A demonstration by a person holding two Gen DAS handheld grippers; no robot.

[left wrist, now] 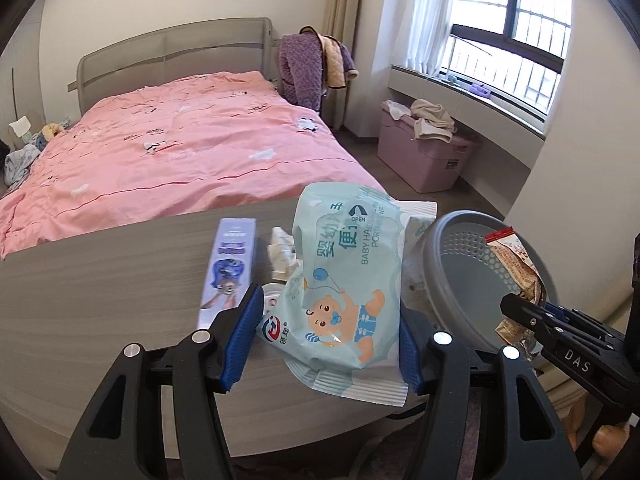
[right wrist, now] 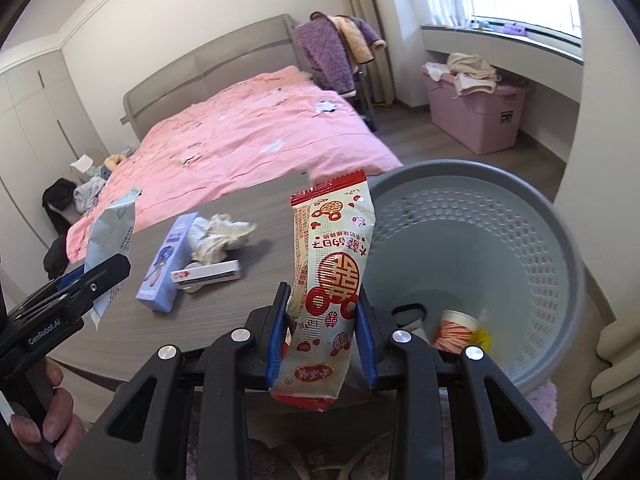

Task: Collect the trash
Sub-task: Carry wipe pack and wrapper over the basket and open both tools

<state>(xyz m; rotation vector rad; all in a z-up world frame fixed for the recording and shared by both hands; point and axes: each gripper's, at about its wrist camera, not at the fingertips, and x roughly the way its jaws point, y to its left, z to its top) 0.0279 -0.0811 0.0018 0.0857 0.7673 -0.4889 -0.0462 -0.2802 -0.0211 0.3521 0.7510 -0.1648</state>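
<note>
Left view: my left gripper pinches the wipes pack above the table.
Bin there: bin just right of the pack, its mouth toward me.
Right view: my right gripper clamps the snack wrapper, upright beside the bin's rim.
Table: blue box, crumpled tissue and a small white box lie close together.
Bin bottom: cup.

Black plastic left gripper with blue ribbed fingers, silver screws, matching right gripper, lettering possibly "GenRobot.AI"
</note>
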